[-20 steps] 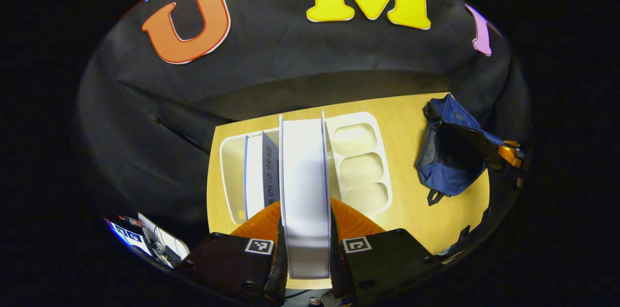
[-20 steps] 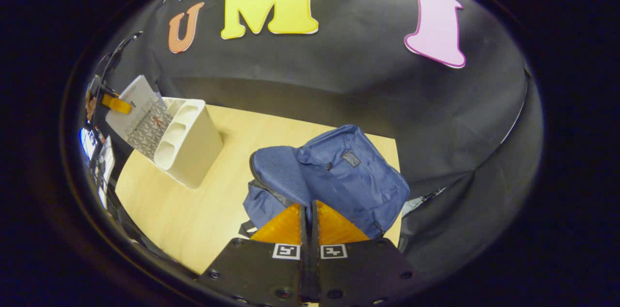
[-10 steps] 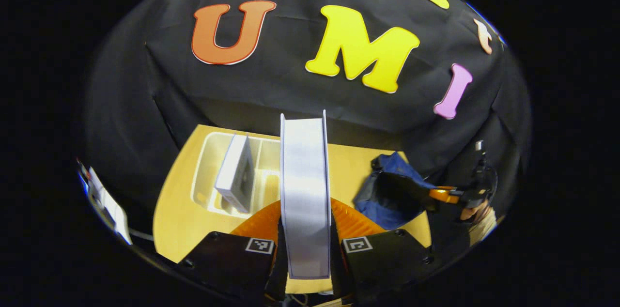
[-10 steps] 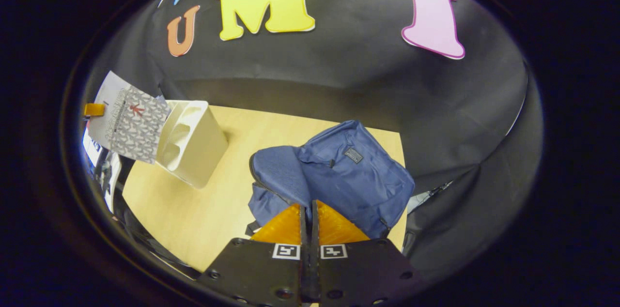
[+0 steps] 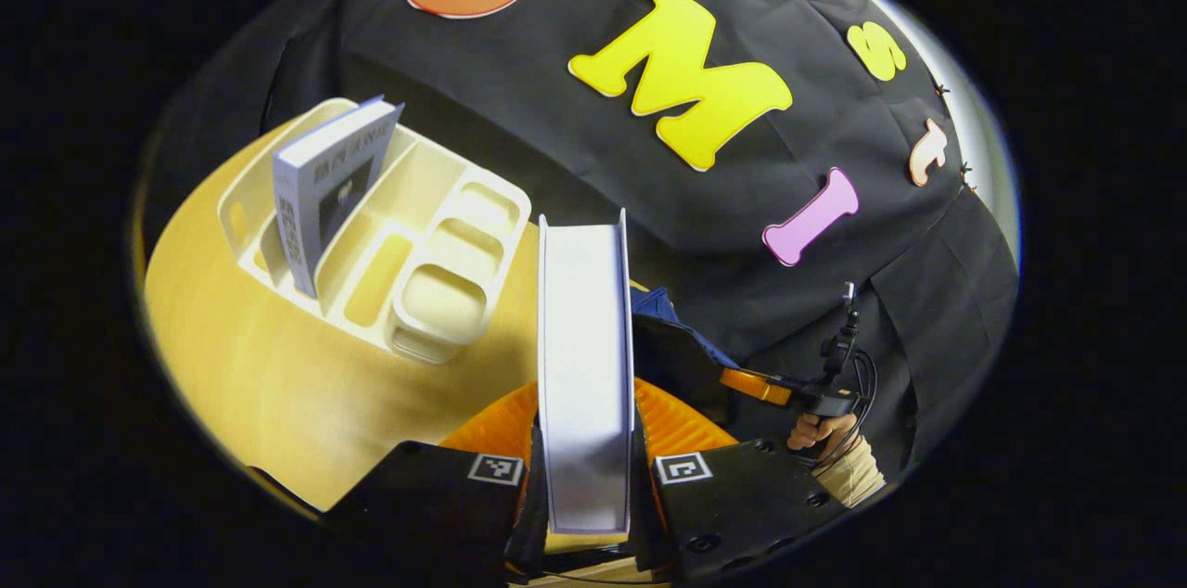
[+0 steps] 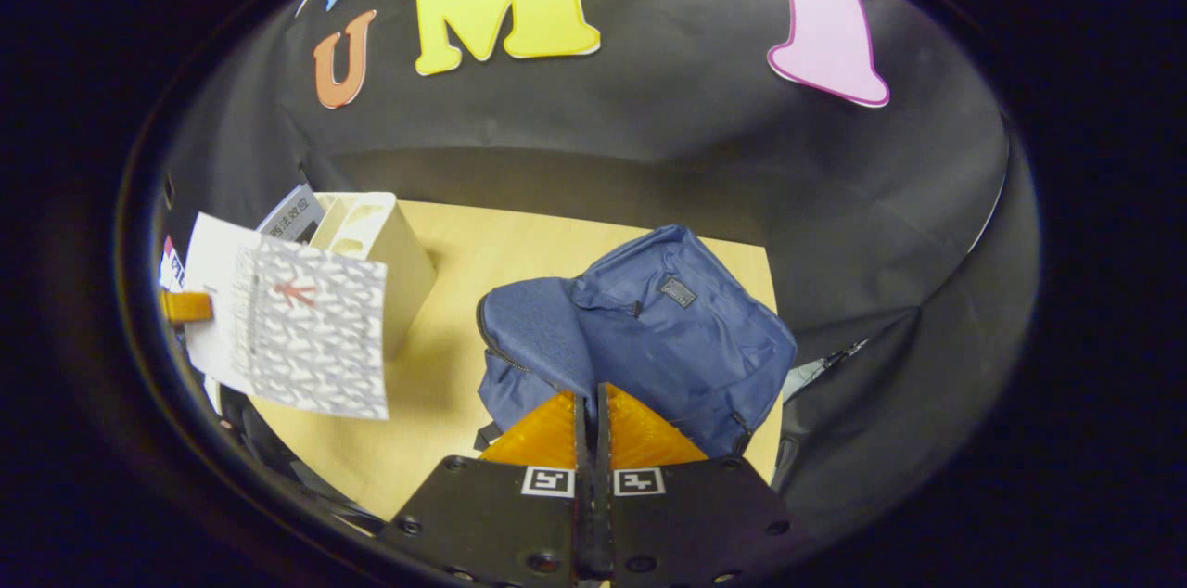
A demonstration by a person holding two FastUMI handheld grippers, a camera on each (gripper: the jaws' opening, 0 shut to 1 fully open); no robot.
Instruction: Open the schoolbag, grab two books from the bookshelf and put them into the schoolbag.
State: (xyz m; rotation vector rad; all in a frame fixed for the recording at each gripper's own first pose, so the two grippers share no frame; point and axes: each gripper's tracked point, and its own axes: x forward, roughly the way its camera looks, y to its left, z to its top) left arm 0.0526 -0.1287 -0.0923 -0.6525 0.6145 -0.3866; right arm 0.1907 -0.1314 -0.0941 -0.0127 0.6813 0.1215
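My left gripper (image 5: 586, 402) is shut on a book (image 5: 584, 310), whose white page edge stands upright between the fingers. In the right gripper view the same book (image 6: 297, 328) hangs in the air left of the schoolbag, with a left finger (image 6: 185, 305) on it. The blue schoolbag (image 6: 668, 328) lies on the table; my right gripper (image 6: 587, 412) is shut on its near edge. In the left gripper view the schoolbag (image 5: 663, 333) is partly hidden behind the held book. A second book (image 5: 325, 180) stands in the cream bookshelf (image 5: 445, 245).
The wooden table (image 5: 269, 384) carries the bookshelf (image 6: 389, 245) at its left and the bag at its right. A hand (image 5: 821, 430) holds the right gripper (image 5: 756, 384) beside the bag. The black cloth wall runs behind the table.
My left gripper has carried the book away from the bookshelf and swung towards the schoolbag; in the right gripper view the book has come lower and nearer. The right gripper has hardly moved.
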